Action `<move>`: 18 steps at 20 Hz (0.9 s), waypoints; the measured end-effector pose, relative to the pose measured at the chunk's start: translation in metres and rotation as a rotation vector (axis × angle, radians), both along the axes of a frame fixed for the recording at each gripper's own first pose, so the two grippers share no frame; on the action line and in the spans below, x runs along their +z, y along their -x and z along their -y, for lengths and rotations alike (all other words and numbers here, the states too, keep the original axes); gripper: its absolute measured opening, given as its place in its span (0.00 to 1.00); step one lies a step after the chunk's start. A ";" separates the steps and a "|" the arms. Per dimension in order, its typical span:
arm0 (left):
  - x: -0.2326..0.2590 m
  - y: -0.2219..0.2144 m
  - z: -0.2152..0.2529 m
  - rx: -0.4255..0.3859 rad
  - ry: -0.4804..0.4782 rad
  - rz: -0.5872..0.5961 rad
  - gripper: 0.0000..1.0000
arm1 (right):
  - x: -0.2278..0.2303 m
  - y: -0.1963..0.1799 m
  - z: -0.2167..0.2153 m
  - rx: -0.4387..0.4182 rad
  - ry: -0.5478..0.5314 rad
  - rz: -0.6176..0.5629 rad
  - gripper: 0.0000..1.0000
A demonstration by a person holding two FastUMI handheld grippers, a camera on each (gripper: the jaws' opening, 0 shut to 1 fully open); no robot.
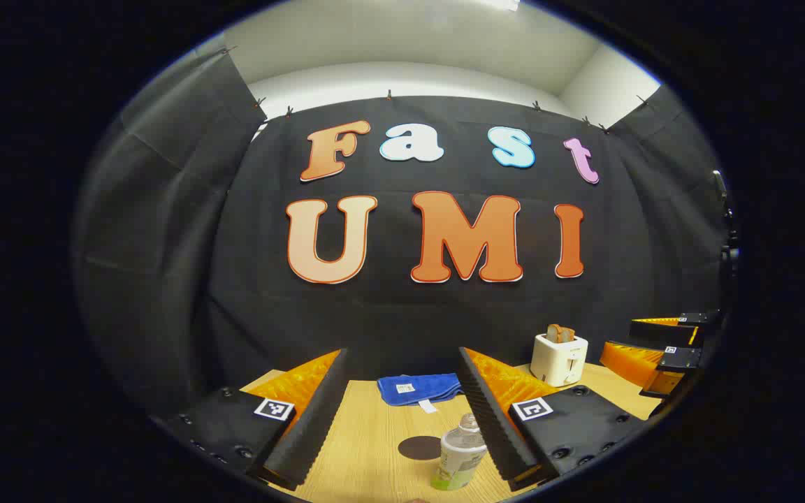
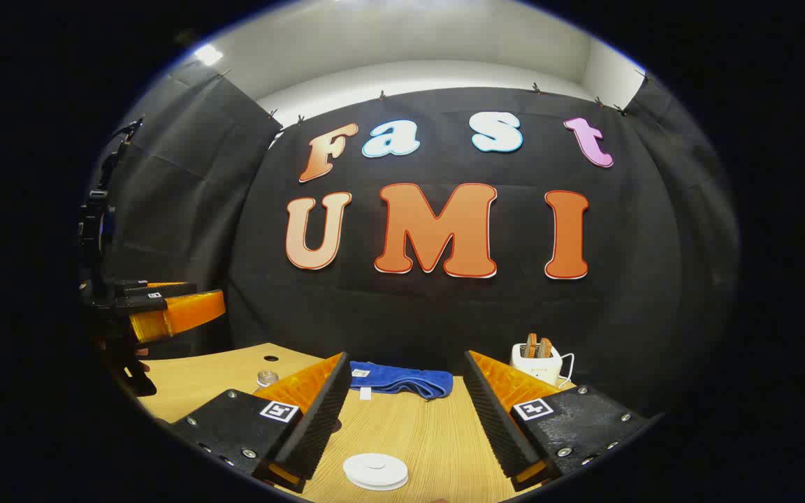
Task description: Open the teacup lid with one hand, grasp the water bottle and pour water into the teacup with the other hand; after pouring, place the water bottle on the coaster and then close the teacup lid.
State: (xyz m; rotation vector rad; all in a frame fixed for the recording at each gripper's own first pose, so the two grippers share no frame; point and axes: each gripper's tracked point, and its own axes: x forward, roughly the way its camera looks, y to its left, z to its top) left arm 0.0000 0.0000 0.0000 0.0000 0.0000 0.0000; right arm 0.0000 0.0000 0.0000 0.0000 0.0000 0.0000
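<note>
A clear water bottle (image 1: 460,457) with a pale label stands upright on the wooden table (image 1: 374,447), low between my left gripper's fingers and close to the right one. Beside it, to its left, lies a dark round coaster (image 1: 420,448). My left gripper (image 1: 402,353) is open and touches nothing. In the right gripper view a white round teacup lid (image 2: 375,471) sits low between the fingers of my right gripper (image 2: 405,356), which is open and above it. Whatever is under the lid is hidden.
A blue cloth (image 1: 420,388) (image 2: 395,379) lies at the back of the table. A white toaster (image 1: 559,356) (image 2: 535,360) holding bread stands at the back right. A small round object (image 2: 267,378) sits on the left. Each view shows the other gripper (image 1: 619,339) (image 2: 210,297) off to the side.
</note>
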 end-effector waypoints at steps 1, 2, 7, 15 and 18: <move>0.000 0.000 -0.001 0.001 -0.004 -0.004 0.97 | 0.000 0.001 0.000 0.002 0.000 -0.003 0.96; -0.002 0.000 0.000 0.000 -0.008 -0.009 0.97 | -0.001 0.000 0.000 0.004 0.001 -0.006 0.96; 0.002 0.001 0.002 -0.009 -0.006 0.004 0.97 | -0.005 -0.001 0.001 0.001 0.003 -0.015 0.96; -0.004 -0.001 0.010 -0.033 0.020 -0.013 0.98 | -0.015 0.000 -0.008 0.023 0.056 -0.032 0.96; -0.007 0.000 0.015 -0.045 0.017 -0.021 0.97 | -0.023 -0.001 -0.013 0.040 0.072 -0.050 0.96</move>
